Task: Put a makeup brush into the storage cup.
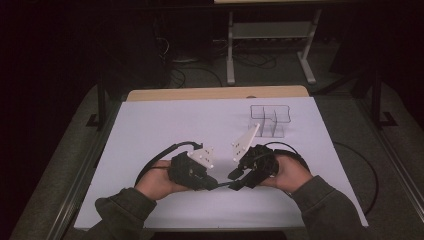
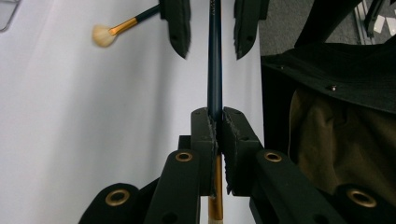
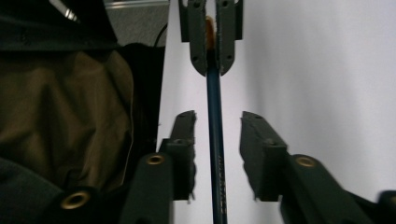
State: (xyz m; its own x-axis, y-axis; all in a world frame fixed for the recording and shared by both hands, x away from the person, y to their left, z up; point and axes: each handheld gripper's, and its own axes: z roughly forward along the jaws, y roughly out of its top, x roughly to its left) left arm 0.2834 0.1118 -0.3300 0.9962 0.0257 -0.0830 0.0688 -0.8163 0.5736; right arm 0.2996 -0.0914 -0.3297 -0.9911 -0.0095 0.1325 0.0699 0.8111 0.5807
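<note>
A brush with a dark blue handle [image 2: 215, 70] and a gold ferrule [image 2: 215, 186] is held level above the white table cover [image 1: 165, 125]. My left gripper [image 2: 215, 114] is shut on that handle near the ferrule. My right gripper [image 3: 217, 121] faces it, open, and the handle [image 3: 215, 140] runs between its jaws without touching them. In the high view the left gripper [image 1: 214, 184] and the right gripper [image 1: 234, 180] meet tip to tip near the table's front middle. A second brush with pale fan bristles [image 2: 103, 35] lies on the cover beyond the right gripper.
A clear plastic organiser with compartments [image 1: 270, 120] stands at the back right of the cover. Olive sleeves [image 1: 320, 200] come in from the front edge. Black cables [image 1: 160, 155] loop behind both grippers. A white table frame [image 1: 270, 45] stands on the floor beyond.
</note>
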